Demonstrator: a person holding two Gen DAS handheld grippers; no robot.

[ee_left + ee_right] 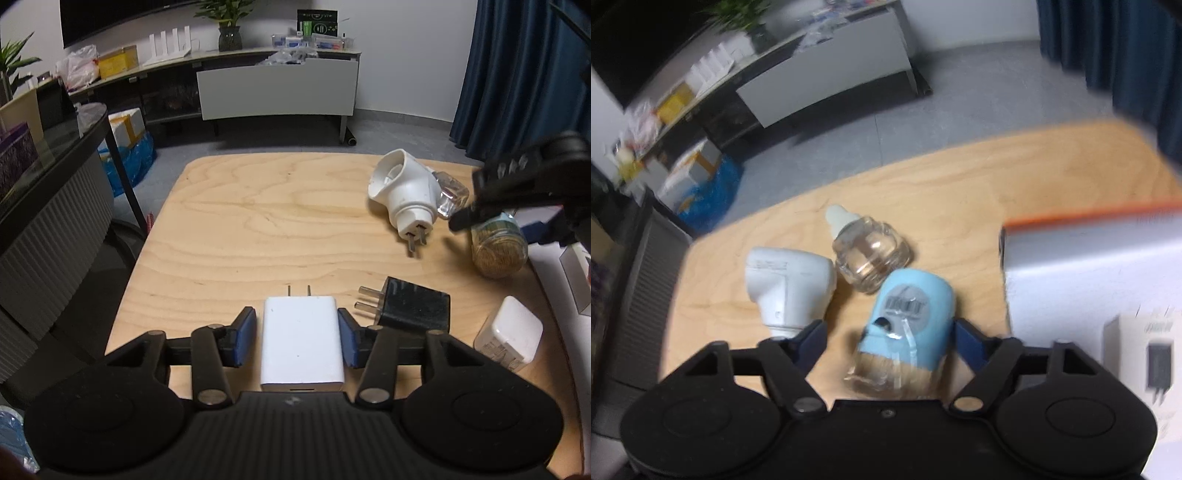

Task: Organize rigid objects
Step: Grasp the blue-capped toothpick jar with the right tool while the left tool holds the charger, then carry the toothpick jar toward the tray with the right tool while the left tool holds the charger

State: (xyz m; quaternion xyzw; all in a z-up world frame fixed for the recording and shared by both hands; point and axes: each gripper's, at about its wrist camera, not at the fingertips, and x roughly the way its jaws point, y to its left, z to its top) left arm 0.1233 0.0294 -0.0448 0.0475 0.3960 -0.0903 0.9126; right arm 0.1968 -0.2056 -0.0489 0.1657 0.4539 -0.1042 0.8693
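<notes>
Around white charger (301, 341): left claw (297, 338) low.

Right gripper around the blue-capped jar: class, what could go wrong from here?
1. The right gripper is open around the jar; its left finger sits close to the white plug-in and may knock it while closing.
2. The glass bottle lies touching the jar, so lifting could roll it.

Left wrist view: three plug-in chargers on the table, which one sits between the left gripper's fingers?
The flat white rectangular charger, prongs pointing away, sits between the left gripper pads. The black cube charger and the small white cube charger lie off to its right.
</notes>
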